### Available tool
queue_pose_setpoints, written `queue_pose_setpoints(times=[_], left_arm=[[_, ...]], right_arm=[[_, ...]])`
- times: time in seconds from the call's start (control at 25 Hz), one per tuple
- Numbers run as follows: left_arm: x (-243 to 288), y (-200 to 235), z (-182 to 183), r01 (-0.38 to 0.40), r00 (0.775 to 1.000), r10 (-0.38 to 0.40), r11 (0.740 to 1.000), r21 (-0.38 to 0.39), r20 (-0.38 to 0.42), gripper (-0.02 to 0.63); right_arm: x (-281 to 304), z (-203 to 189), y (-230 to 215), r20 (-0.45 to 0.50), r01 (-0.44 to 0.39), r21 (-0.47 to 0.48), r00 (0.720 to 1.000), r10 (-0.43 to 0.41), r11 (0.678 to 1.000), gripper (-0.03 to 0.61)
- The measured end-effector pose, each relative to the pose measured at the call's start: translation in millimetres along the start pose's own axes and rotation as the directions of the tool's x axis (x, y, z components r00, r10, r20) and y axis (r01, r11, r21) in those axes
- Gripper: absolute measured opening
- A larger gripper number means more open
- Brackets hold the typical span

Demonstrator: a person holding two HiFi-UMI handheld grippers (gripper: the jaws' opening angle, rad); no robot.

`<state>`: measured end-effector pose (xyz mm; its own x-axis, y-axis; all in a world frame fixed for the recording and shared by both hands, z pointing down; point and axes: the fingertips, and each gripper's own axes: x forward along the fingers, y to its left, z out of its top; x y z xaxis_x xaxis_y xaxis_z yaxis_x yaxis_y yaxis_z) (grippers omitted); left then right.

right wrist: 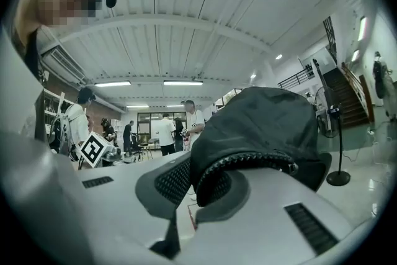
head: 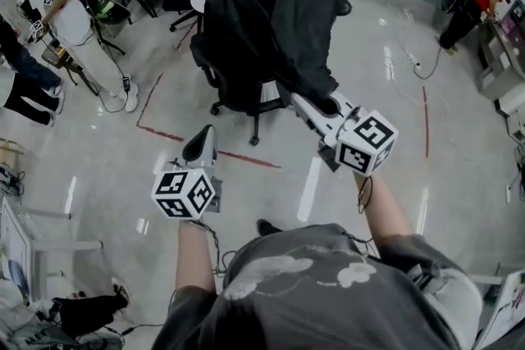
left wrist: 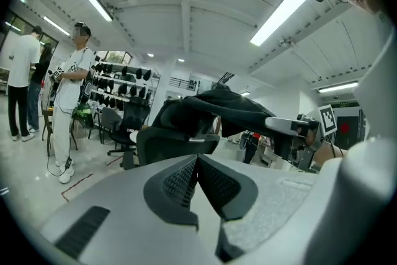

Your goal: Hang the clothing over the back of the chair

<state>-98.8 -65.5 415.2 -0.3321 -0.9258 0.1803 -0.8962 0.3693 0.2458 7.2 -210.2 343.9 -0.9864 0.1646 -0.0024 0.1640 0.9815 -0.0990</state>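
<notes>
Black fabric fills the right claw (right wrist: pixel 193 186); its jaws are pinched narrow on the zip edge (right wrist: pixel 248 164) of a dark jacket (head: pixel 287 20), which in the head view lies heaped over the office chair (head: pixel 215 70) at twelve o'clock from the person; the left claw (head: pixel 203 145), toward eleven o'clock and apart from the chair, has its jaws pressed together on nothing.

The step in hand looks like settling the drape; to do it well, the right claw should carry its hem down the backrest's side at about one o'clock until the weight balances front and back, and let go only once the cloth sits without sliding; the left claw could open and steady the far shoulder, lest a tug drag everything to the floor (head: pixel 328 193).

The jacket is matte and thick-looking, bunched in a dome over the backrest, one hem trailing toward the right claw.
</notes>
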Motion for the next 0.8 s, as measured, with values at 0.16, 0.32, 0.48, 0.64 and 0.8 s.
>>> queue_pose_setpoints(times=[0.16, 0.32, 0.48, 0.64, 0.8], left_arm=[[4.1, -24.3, -7.8, 0.003, 1.000, -0.003, 1.000, -0.003, -0.012, 0.002], [3.7, -42.8, -14.4, -0.007, 1.000, 0.007, 1.000, -0.007, -0.020, 0.002], [-2.4, -61.2, -27.5, -0.015, 0.999, 0.014, 1.000, -0.018, -0.032, 0.002], [-15.7, -75.6, -31.6, -0.033, 0.999, 0.032, 0.999, -0.024, -0.038, 0.002], [-22.8, -83.0, -33.9, -0.041, 0.999, 0.040, 0.999, -0.027, -0.031, 0.002]], right_arm=[[-16.1, -11.6, 5.2, -0.012, -0.012, -0.005, 1.000, 0.012, 1.000, -0.005], [-34.0, -17.2, 8.4, -0.006, -0.037, 0.025, 0.999, 0.037, 0.999, -0.005], [-47.6, -28.1, 12.9, -0.014, -0.051, 0.039, 0.999, 0.051, 0.998, -0.005], [-57.1, -20.5, 12.9, 0.040, -0.016, 0.069, 0.999, 0.013, 0.997, -0.005], [-57.9, -20.1, 1.2, 0.090, 0.035, 0.175, 0.995, -0.052, 0.984, 0.087]])
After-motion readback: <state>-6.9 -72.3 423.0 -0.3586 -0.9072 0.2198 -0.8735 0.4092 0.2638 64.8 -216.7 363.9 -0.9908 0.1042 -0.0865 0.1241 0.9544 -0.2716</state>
